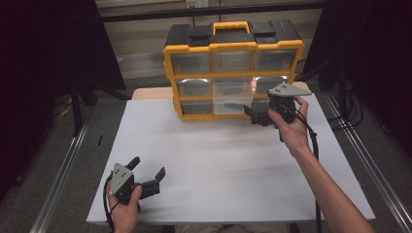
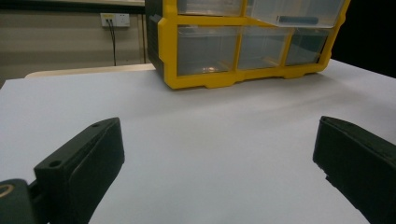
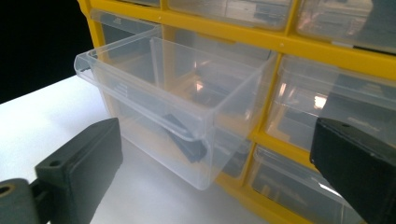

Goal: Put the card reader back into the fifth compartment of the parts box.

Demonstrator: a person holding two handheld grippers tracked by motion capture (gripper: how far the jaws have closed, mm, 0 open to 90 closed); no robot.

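high view: white tabletop (image 1: 218,160) carrying a yellow and black organiser (image 1: 233,68) at its far edge, three rows of three clear drawers, black top with a yellow handle. the middle drawer (image 1: 232,97) of the middle row is pulled out toward the person, a dark item lying in it. right gripper (image 1: 250,114) held in the person's right hand (image 1: 290,127), just beside the open drawer's front on its right side, fingers apart. left gripper (image 1: 145,167) held in the left hand (image 1: 125,208) near the tabletop's near left corner, well apart from the organiser, fingers spread, nothing between them.

left gripper view: two black fingers (image 2: 84,163) rising from the bottom, wide apart over bare tabletop (image 2: 210,135). organiser (image 2: 196,46) at the top, its bottom row of drawers shut; the pulled-out drawer (image 2: 299,11) overhangs at upper right with a dark item inside. wall socket (image 2: 114,19) with cables at upper left.

right gripper view: two black fingers (image 3: 79,158) open, gripping nothing. the clear drawer (image 3: 173,107) juts out of the yellow frame (image 3: 327,49) between and beyond them, not touched by either finger. a dark flat item (image 3: 187,140) lies in the drawer's bottom near its front wall. neighbouring drawers shut.
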